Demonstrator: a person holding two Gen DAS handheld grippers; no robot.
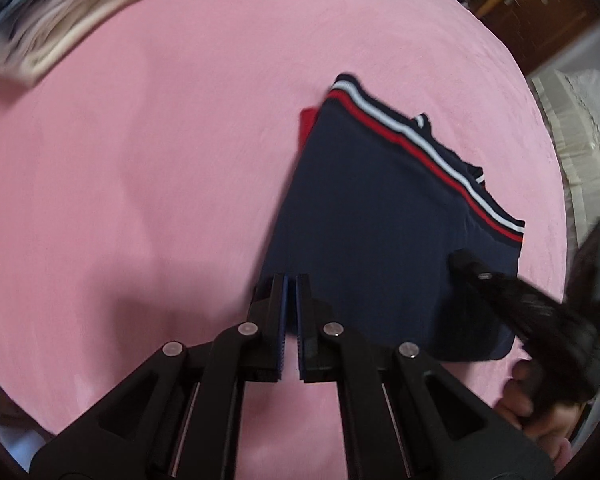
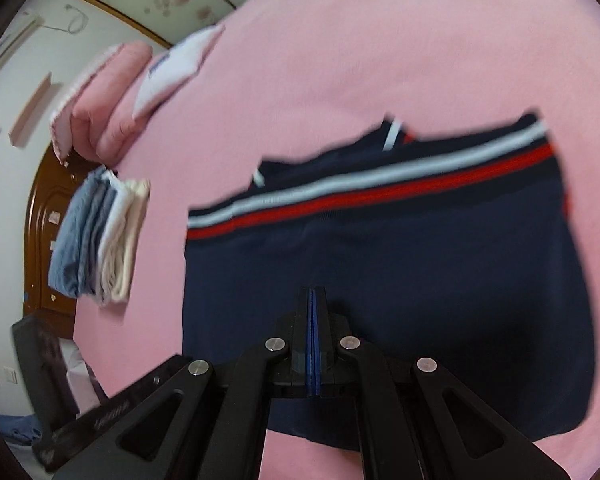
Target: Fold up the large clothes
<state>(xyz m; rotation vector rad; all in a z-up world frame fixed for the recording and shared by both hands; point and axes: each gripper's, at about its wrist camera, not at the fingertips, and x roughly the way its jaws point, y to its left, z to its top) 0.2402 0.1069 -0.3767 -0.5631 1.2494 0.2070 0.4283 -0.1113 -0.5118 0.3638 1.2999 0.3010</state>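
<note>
A folded navy garment (image 1: 380, 216) with a red and white stripe band lies on the pink bed cover (image 1: 140, 200); a red layer shows at its far left corner. My left gripper (image 1: 291, 280) sits at the garment's near left edge, jaws a narrow gap apart, with no cloth between them. My right gripper (image 1: 466, 264) rests over the garment's right part. In the right wrist view the garment (image 2: 420, 264) fills the middle and the right gripper (image 2: 313, 292) is shut above it, empty.
A stack of folded blue and white clothes (image 1: 52, 16) lies at the far left, also in the right wrist view (image 2: 96, 240). Pink pillows (image 2: 104, 96) and a white folded item (image 2: 172, 72) lie further back. A wooden door and furniture stand beyond the bed.
</note>
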